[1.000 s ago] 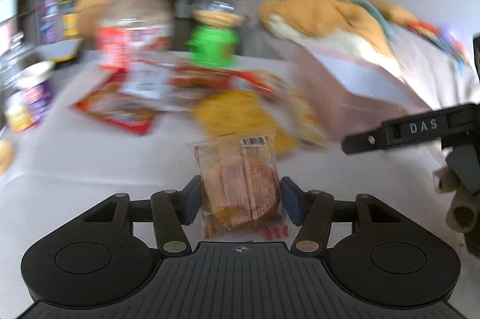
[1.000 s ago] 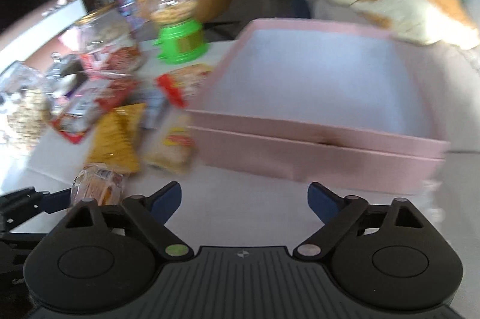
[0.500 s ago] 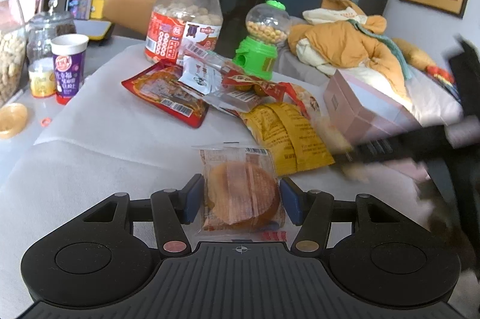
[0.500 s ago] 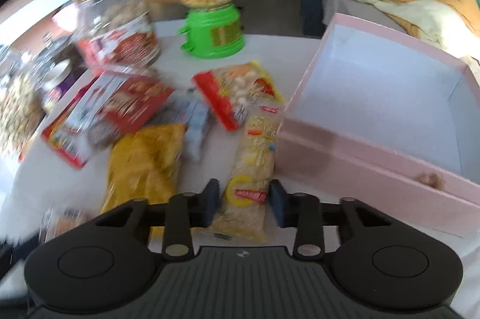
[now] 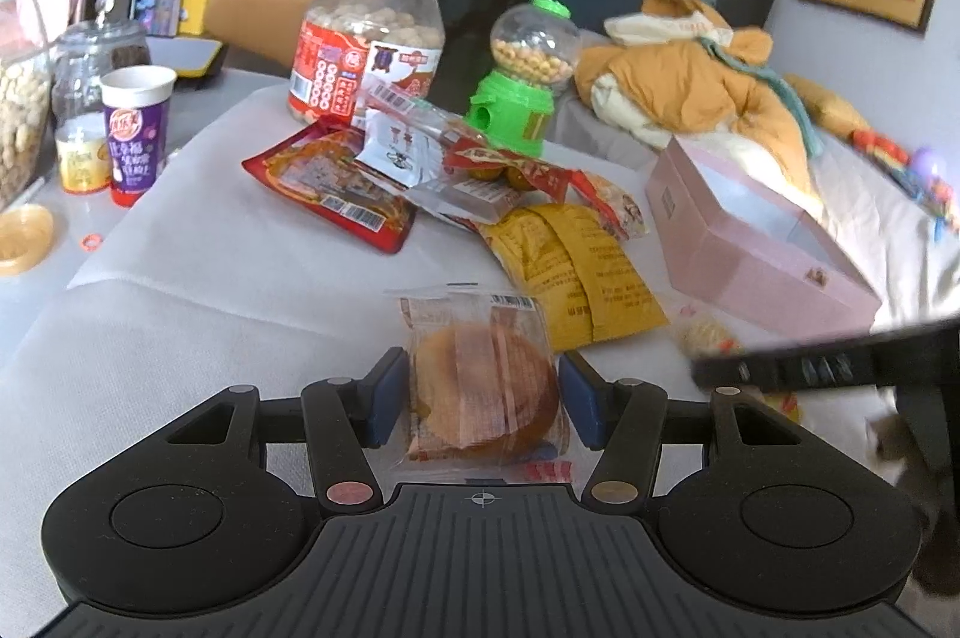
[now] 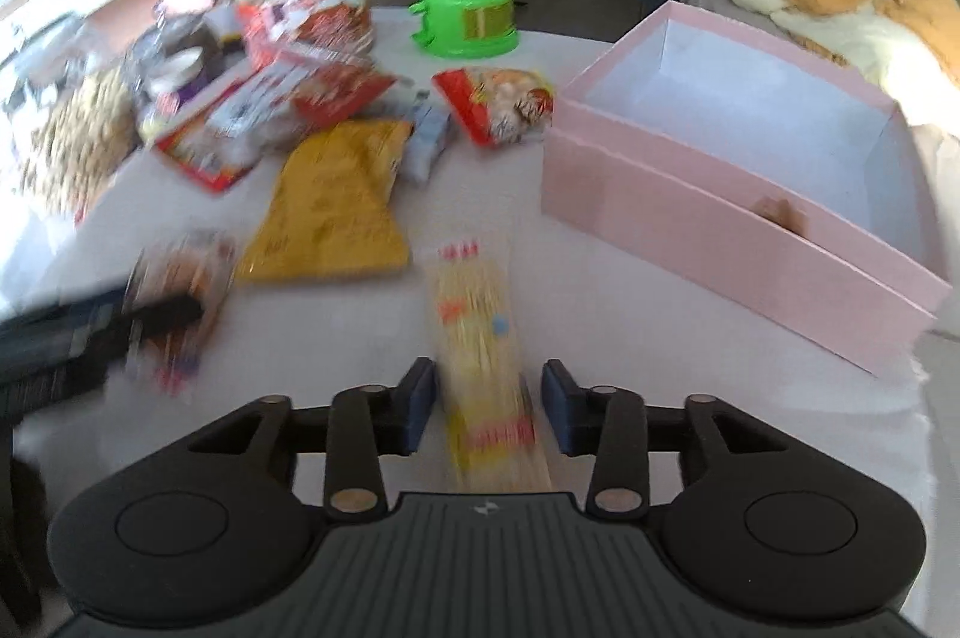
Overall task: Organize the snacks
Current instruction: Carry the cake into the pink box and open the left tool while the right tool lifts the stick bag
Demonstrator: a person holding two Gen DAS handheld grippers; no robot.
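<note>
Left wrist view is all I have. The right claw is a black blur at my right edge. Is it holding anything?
Observer: Yes. The right claw is closed on a long pale-yellow packet, which sticks out forward between its fingers.
Operator: Anything in the pink box? I only see a slice of the inside.
Observer: The pink box is open on top. The white floor that shows in the right wrist view has no snack on it.
Operator: Is the path to it blocked?
Observer: It doesn't look blocked. The box sits ahead and to the right of that claw, and nothing lies between the packet's tip and the near wall.
</note>
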